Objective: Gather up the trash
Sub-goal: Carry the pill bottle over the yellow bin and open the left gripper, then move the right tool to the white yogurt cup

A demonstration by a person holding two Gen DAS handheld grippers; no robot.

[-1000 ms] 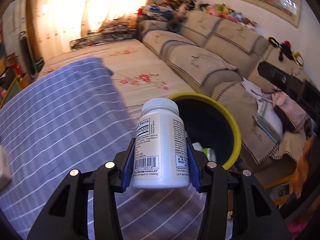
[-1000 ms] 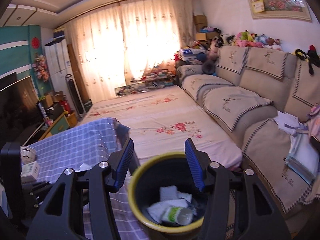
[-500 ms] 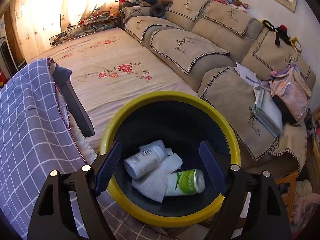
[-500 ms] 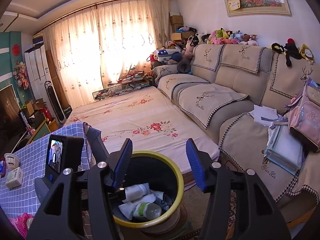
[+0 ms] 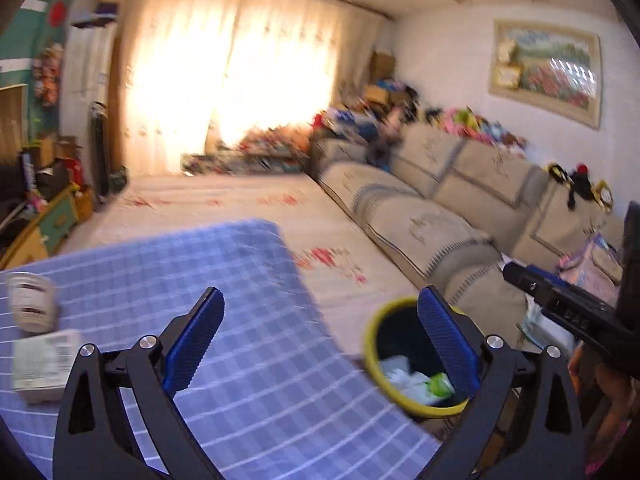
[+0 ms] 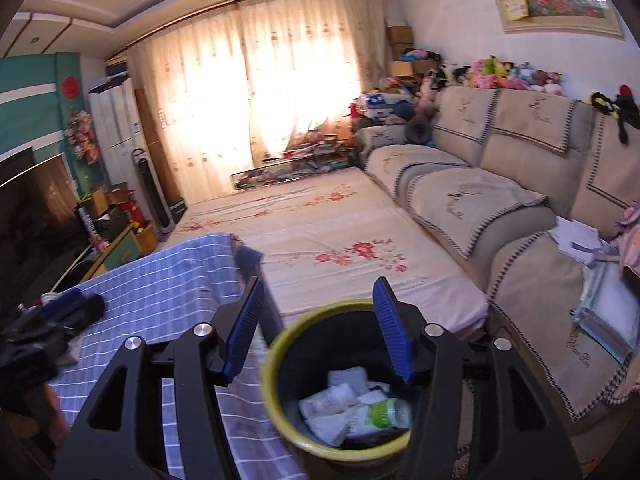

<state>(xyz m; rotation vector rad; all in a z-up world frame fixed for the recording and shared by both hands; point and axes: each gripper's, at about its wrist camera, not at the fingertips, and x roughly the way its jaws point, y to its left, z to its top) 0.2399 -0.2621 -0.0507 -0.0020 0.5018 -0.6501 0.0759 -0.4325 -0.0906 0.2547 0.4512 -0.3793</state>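
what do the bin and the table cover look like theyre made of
Bin: probably plastic, with a smooth yellow rim and a dark, faintly shiny inside. Table cover: looks like woven cloth, matte blue-and-white check that drapes and creases over the edge.

From my right gripper's camera, the bin [image 6: 276,364] stands on the floor just beside the tabletop's [image 6: 160,300] right edge, with wadded tissues [image 6: 334,398] and a bottle [image 6: 382,414] lying inside it. Behind the bin spreads the bed [image 6: 320,232], and the sofa [image 6: 480,200] runs along its right side. On my left camera, a cup [image 5: 30,302] stands at the tabletop's left, a small box [image 5: 42,360] just before it.
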